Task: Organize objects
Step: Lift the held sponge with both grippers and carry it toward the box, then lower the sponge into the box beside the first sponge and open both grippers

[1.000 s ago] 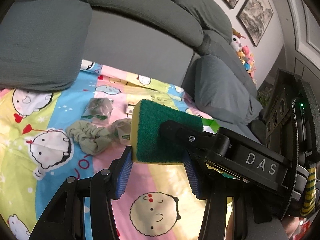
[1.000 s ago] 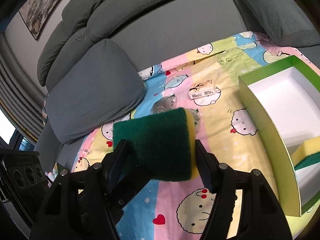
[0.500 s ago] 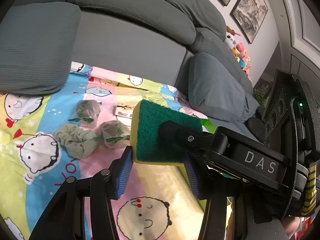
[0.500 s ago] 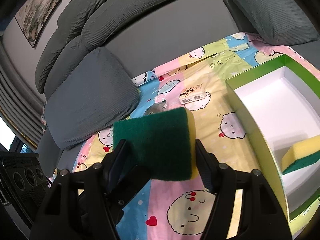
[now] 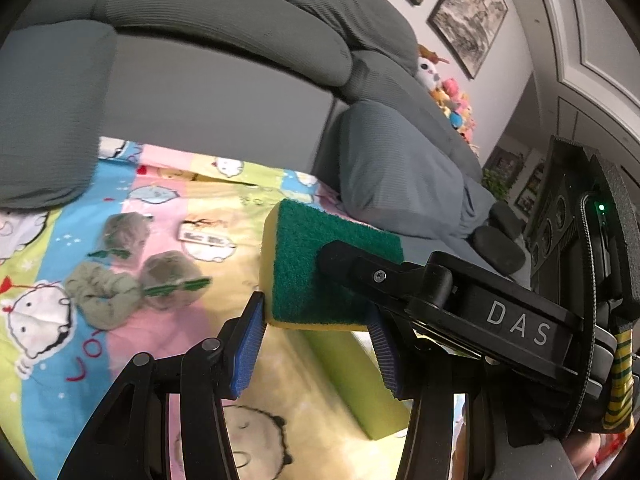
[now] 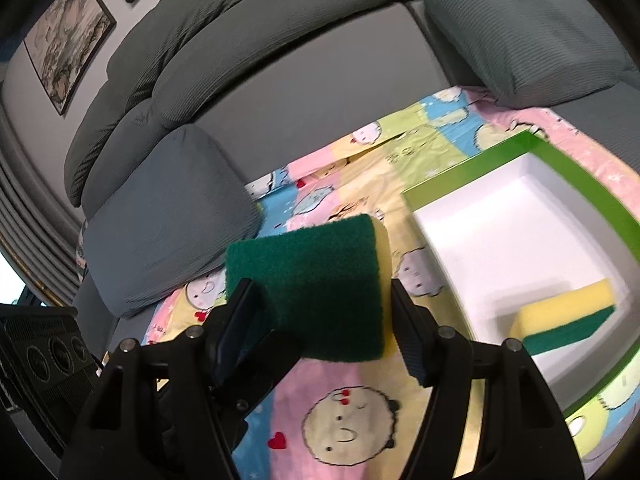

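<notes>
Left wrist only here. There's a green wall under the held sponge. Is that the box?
Observer: Yes. It's an open box with a green rim, white inside.
Operator: Anything in it?
Observer: One loose sponge, yellow side up and tilted, at the end nearest the camera.
Operator: Is the held one over the box?
Observer: Not in the right wrist view. The held sponge shows left of the rim, over the cartoon blanket.
</notes>
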The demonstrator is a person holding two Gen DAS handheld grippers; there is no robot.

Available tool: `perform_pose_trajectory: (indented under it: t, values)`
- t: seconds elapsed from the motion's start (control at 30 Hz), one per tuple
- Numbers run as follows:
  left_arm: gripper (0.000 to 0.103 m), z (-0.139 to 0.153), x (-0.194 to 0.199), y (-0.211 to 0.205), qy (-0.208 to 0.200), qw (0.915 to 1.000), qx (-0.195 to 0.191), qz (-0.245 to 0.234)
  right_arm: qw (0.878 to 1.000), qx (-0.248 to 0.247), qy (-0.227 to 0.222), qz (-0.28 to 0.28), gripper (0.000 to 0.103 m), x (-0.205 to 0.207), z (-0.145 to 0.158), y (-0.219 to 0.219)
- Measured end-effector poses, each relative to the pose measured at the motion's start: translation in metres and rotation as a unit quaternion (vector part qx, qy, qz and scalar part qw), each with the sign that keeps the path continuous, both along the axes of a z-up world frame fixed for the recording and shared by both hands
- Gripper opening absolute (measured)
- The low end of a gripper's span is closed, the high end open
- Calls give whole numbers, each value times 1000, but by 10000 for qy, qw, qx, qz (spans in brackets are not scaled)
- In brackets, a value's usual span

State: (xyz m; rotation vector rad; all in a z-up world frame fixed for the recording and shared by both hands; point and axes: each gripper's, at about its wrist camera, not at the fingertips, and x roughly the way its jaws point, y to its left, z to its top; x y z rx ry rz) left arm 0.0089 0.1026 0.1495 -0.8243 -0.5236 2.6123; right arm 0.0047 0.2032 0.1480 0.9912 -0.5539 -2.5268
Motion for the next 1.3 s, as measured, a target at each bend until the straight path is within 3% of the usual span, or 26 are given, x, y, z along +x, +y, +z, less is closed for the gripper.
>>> perform_pose_trajectory:
  t: [0.17,0.8,1.3]
  values:
    - [51,9,-10,30,142,9996,-187,-174,9996,-186,109,-195,65,-3,7,28]
    - [51,-5,-47,137,-260,9908,-562,-1203,9837,-894,-403,-1510,65,-2,-24,144]
    - [51,-38,-58,166,-827,9830,-162,-1634,9711,-675,-893,-2109,65,-2,-46,176]
